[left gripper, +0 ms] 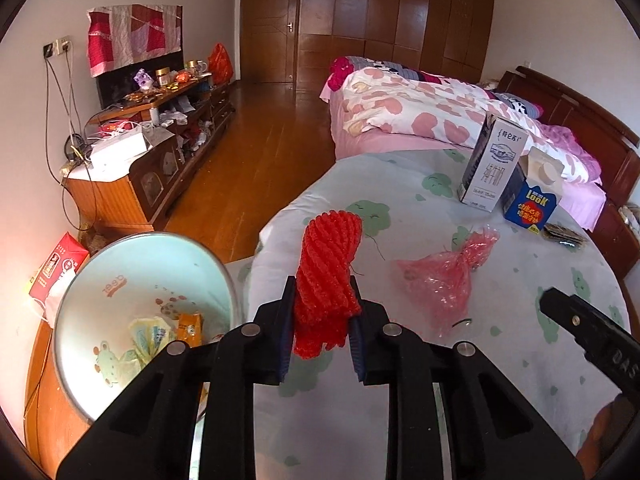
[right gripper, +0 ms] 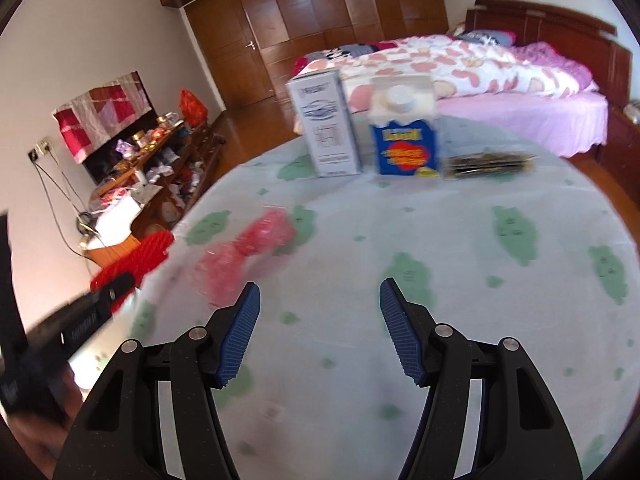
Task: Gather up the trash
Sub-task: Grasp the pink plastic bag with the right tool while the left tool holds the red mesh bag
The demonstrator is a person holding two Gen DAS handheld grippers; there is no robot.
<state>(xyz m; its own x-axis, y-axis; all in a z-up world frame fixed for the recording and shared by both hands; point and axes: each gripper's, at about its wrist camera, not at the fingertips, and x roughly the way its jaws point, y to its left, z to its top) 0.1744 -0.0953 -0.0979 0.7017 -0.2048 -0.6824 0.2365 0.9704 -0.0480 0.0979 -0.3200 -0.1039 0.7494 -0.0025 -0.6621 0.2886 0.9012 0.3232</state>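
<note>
Two grippers: left gripper (left gripper: 322,312) clenched an upright red foam net sleeve (left gripper: 330,276), the round pale-blue bin (left gripper: 80,280) just left; right gripper (right gripper: 320,332) released

Red foam net (left gripper: 328,280): ribbed mesh sleeve, bunched, upright, pinched between the left gripper (left gripper: 322,320) pads, just beside the bin rim. Bin (left gripper: 100,276): pale green inside w/ cartoon prints, tilted toward camera, a few wrappers (left gripper: 168,336) at the bottom. Pink bag (left gripper: 444,276): crinkled clear plastic, knotted at top, lying flat on the tablecloth. White milk carton (left gripper: 494,160) upright near far edge; blue carton (left gripper: 534,196) (white cap, "Look" label) just beside it, upright. Dark flat wrapper (left gripper: 564,236) lies right of the blue one.
</note>
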